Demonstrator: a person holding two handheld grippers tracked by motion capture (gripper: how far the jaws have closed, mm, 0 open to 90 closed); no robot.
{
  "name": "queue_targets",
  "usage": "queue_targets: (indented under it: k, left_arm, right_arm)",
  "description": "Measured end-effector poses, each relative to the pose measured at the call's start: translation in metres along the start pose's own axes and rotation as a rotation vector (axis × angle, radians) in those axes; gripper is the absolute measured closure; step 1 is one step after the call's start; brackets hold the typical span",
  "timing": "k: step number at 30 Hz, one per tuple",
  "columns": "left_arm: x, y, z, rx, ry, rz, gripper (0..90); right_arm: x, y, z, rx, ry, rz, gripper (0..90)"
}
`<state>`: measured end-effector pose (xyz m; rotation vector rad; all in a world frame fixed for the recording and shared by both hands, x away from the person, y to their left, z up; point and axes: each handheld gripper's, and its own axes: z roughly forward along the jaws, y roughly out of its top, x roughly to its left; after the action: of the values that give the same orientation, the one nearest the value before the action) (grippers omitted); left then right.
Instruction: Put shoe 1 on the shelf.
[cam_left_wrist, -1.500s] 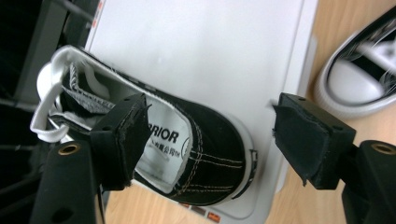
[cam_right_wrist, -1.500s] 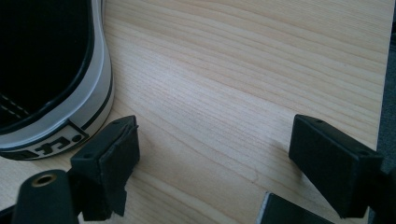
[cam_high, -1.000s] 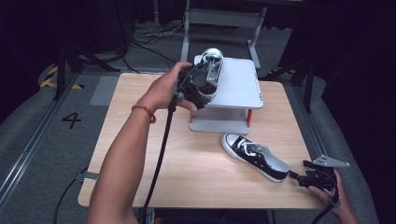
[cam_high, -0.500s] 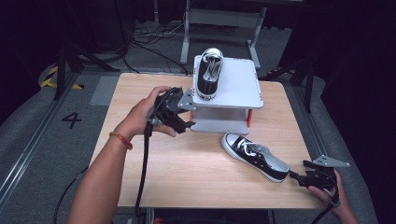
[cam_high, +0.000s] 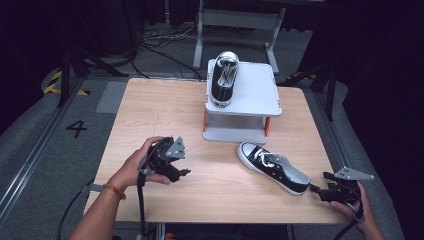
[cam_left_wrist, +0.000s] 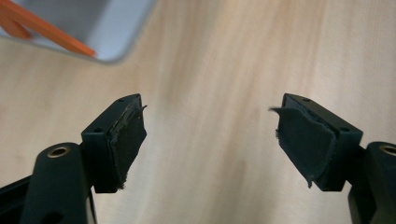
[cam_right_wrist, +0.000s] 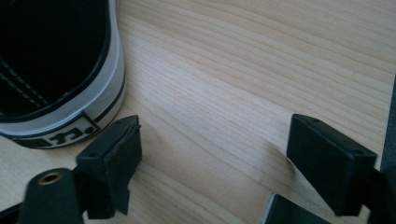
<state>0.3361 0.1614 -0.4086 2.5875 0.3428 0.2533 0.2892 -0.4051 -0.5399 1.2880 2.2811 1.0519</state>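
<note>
The black-and-white sneaker (cam_high: 272, 167) still to be shelved lies flat on the wooden table (cam_high: 150, 105), its long axis slanting from the toe, near the grey two-tier rack (cam_high: 255, 95), to the heel by the near right edge. Your right gripper (cam_high: 325, 186) sits just beside that heel (cam_right_wrist: 60, 135), jaws spread with nothing between them, having just narrowed slightly. Your left gripper (cam_high: 182, 172), jaws also apart and empty, is well away to the left. The other sneaker (cam_high: 223, 80) rests on the rack.
</note>
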Motion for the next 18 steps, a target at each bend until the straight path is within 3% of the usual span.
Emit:
queue_targets:
  k: [2,7,10,11,12,16,18]
  left_arm:
    - [-0.006,-0.013,0.006,0.002,-0.023,-0.016,25.1]
    - [-0.019,-0.041,0.014,-0.022,-0.036,-0.078,26.0]
    - [-0.022,-0.048,0.017,-0.012,-0.039,-0.094,25.9]
    - [-0.023,-0.054,0.019,-0.008,-0.037,-0.112,25.9]
    - [-0.023,-0.056,0.019,-0.015,-0.043,-0.121,25.9]
    - [-0.025,-0.062,0.021,-0.037,-0.057,-0.146,25.9]
    - [-0.029,-0.071,0.029,-0.015,-0.077,-0.162,25.9]
  right_arm:
    - [0.000,0.000,-0.002,0.003,0.014,-0.007,22.0]
    - [0.007,0.008,-0.010,-0.032,0.064,-0.034,25.0]
    - [0.011,0.013,-0.014,-0.045,0.072,-0.056,26.9]
    - [0.019,0.021,-0.018,-0.051,0.064,-0.101,30.8]
    - [0.020,0.023,-0.019,-0.051,0.056,-0.114,31.4]
    - [0.023,0.028,-0.027,-0.074,0.071,-0.114,35.3]
    - [0.024,0.032,-0.035,-0.094,0.100,-0.127,35.4]
